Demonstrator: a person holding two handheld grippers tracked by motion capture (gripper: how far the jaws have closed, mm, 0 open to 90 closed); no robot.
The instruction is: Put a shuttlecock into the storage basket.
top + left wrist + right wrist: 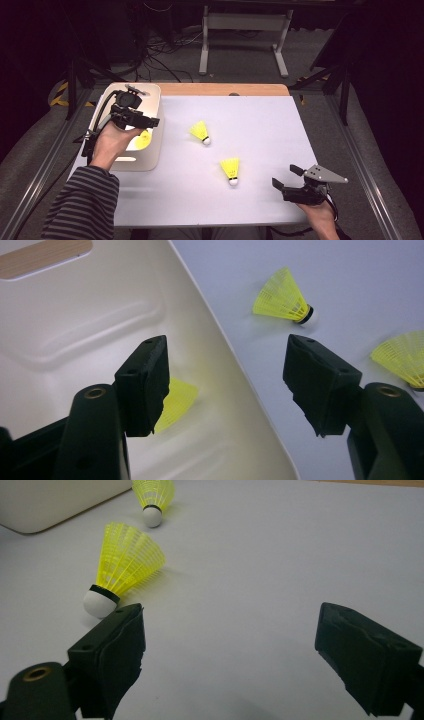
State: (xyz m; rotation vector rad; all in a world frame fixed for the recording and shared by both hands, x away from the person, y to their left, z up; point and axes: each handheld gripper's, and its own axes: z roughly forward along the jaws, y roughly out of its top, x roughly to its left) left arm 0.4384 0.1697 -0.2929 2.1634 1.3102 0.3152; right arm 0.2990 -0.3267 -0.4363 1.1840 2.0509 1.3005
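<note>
Your left claw (145,121) gapes empty over the bin (156,100), 1 shuttlecock (175,402) inside. Your right claw (285,177) sits open beside 2 shuttlecocks (231,170) on the counter (260,130)

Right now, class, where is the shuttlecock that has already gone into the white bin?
In the high view it lies inside the white bin at the table's left edge, just beneath the open left gripper; two more shuttlecocks lie on the table to its right.

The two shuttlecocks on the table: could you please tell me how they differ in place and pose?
The far shuttlecock lies close to the white bin; the near shuttlecock lies closer to the right gripper. The far shuttlecock's cork points toward the person and rightward; the near shuttlecock's cork points straight toward the person. Both are yellow with white corks, lying on their sides.
</note>
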